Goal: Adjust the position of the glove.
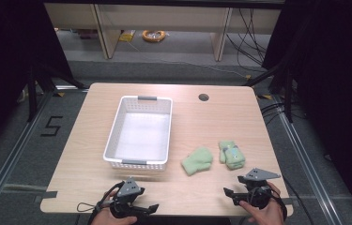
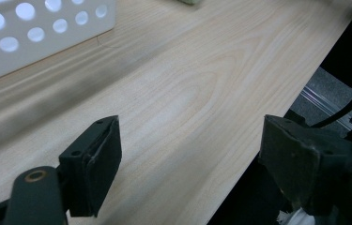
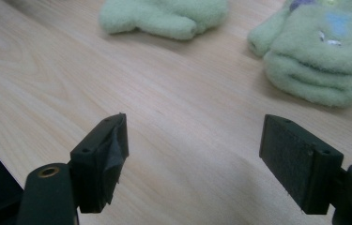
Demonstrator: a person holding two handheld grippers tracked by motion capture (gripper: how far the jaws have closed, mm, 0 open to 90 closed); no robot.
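Green mittens (image 1: 197, 161) beside white basket (image 1: 112, 136)

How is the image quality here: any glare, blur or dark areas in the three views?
High view: evenly lit table, dark surroundings, mild glare on the white basket floor. Left gripper view: basket wall soft and overexposed, with a blurred shadow band beside it. Right gripper view: the plain green mitten and patterned mitten are slightly soft; jaws cast faint shadows.

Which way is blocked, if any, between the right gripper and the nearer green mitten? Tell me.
Probably none: the right gripper is open, and bare table lies between its fingers and the mitten.
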